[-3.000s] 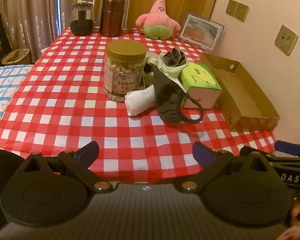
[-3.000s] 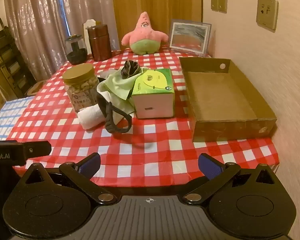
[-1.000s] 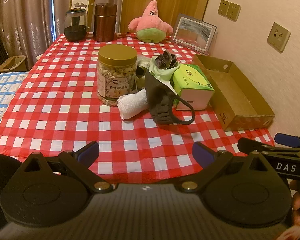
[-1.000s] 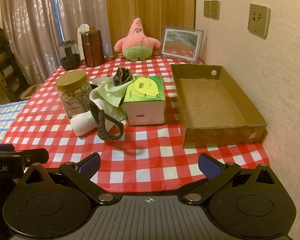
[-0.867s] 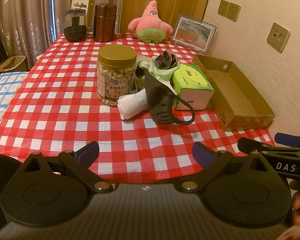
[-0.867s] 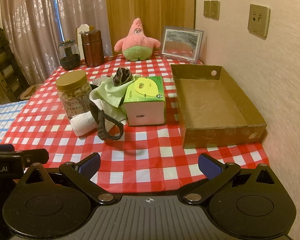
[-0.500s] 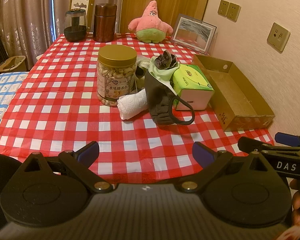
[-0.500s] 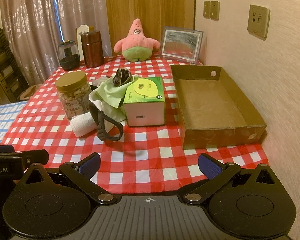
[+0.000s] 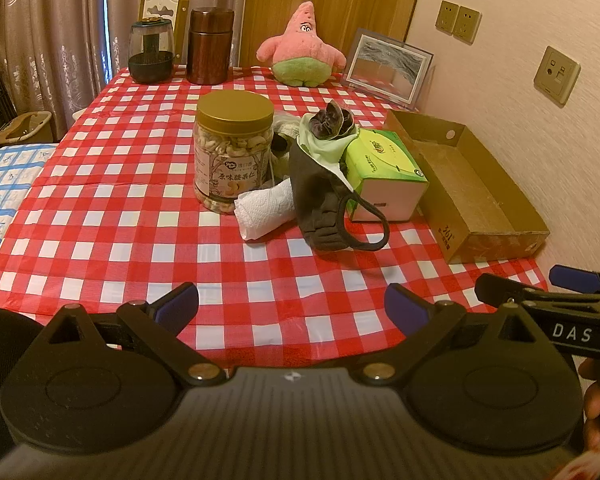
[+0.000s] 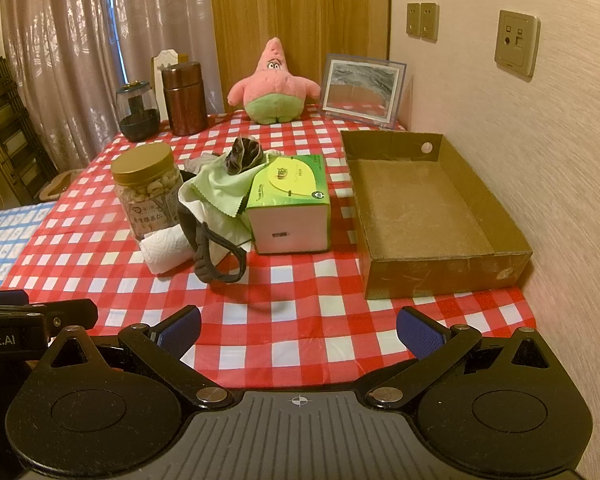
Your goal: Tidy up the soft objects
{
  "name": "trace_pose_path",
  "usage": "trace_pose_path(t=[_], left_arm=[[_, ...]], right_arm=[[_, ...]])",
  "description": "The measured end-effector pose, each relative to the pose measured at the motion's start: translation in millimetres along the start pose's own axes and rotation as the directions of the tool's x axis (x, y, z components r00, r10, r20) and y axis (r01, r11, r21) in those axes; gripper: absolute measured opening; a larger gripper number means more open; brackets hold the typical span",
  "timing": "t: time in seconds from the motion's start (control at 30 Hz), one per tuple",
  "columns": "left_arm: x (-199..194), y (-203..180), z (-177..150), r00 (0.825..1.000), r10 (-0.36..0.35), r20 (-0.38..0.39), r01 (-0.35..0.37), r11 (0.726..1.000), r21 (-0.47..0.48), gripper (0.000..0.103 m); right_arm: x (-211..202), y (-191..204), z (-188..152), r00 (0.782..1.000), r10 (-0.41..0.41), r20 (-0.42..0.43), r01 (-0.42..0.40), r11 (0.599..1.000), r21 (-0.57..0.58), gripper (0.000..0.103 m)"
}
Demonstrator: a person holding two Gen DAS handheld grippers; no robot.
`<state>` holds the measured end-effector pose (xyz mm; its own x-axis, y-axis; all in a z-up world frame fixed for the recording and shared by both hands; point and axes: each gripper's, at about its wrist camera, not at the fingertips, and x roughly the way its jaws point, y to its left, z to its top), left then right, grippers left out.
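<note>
A heap of soft things lies mid-table: a dark face mask (image 9: 324, 208) (image 10: 203, 256) with ear loops, a pale green cloth (image 10: 219, 188), a dark crumpled scrunchie (image 9: 330, 122) (image 10: 243, 154) on top, and a white rolled towel (image 9: 263, 208) (image 10: 165, 250). A pink star plush (image 9: 300, 48) (image 10: 273, 88) sits at the far edge. An empty cardboard box (image 9: 472, 192) (image 10: 428, 200) lies at the right. My left gripper (image 9: 291, 306) and right gripper (image 10: 297, 326) are both open and empty, over the near table edge.
A nut jar (image 9: 231, 156) stands left of the heap, a green tissue box (image 9: 384, 172) (image 10: 289, 204) right of it. A brown canister (image 9: 209, 52), a dark glass jar (image 9: 151, 56) and a picture frame (image 9: 388, 66) stand at the back. A wall runs along the right.
Both grippers have pulled back a little from the table over three seconds. In the last second nothing has visibly moved.
</note>
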<state>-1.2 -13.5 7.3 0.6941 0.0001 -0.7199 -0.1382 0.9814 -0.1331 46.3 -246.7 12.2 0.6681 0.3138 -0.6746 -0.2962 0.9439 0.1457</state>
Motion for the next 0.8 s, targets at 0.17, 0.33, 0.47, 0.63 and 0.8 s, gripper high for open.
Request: trace_pose_path(t=[0.17, 0.33, 0.47, 0.63, 0.8], left_arm=[[0, 0, 0, 1.000, -0.001, 0.000, 0.001, 1.000, 0.000, 0.099], [0, 0, 1, 1.000, 0.000, 0.000, 0.000, 1.000, -0.002, 0.099], [0, 2, 1, 1.000, 0.000, 0.000, 0.000, 1.000, -0.006, 0.099], [3, 6, 2, 1.000, -0.005, -0.004, 0.005, 1.000, -0.015, 0.099], [11, 10, 3, 1.000, -0.007, -0.015, 0.007, 1.000, -0.022, 0.099]], right_arm=[[0, 1, -1, 1.000, -0.002, 0.000, 0.002, 1.000, 0.000, 0.103], [0, 0, 1, 1.000, -0.002, 0.001, 0.002, 1.000, -0.002, 0.103], [0, 0, 2, 1.000, -0.001, 0.002, 0.001, 1.000, -0.002, 0.103], [2, -1, 7, 1.000, -0.002, 0.003, 0.002, 1.000, -0.003, 0.103], [7, -3, 12, 1.000, -0.002, -0.001, 0.002, 1.000, -0.005, 0.103]])
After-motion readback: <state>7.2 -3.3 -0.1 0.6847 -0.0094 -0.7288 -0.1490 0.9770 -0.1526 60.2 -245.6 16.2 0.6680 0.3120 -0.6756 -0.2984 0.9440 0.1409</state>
